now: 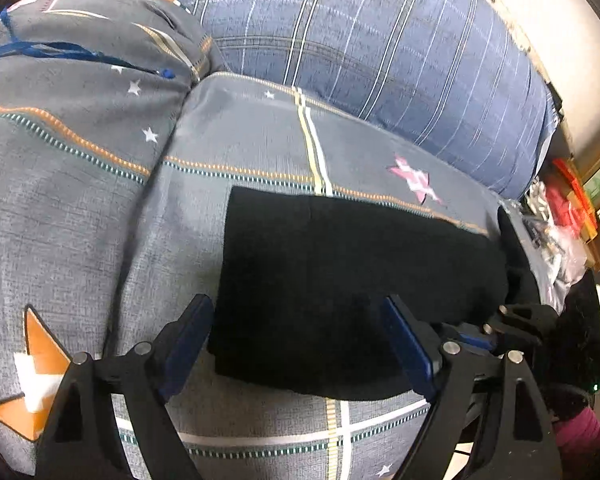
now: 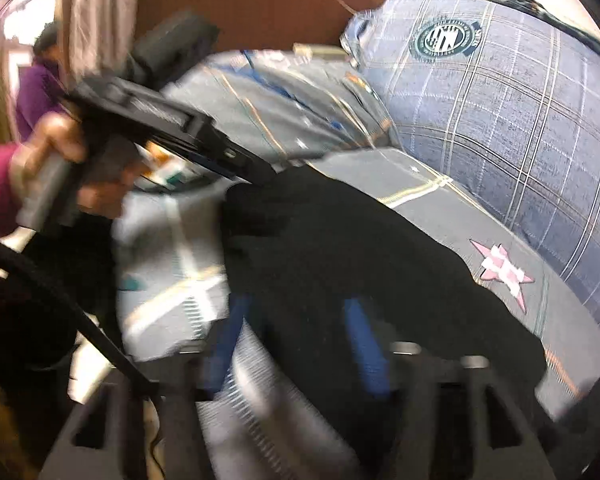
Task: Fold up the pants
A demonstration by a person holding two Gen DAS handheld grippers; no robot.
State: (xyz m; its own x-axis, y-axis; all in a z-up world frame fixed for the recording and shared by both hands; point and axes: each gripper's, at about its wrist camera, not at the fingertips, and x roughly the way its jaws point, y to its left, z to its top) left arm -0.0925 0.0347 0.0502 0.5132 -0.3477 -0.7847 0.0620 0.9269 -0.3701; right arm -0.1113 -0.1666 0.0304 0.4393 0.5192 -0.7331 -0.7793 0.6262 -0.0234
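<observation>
Though blur smears the right gripper [image 2: 296,344], black pants [image 1: 340,280] visible, folded

The pants [image 1: 340,280] are black, of a plain dark cloth with no pattern showing. They lie folded into a flat, thick, roughly rectangular bundle on the grey bedcover [image 1: 80,220]. The left edge is straight and neat; the near edge curves slightly. In the right wrist view the pants [image 2: 340,260] look rumpled and blurred, spreading rightwards.
</observation>
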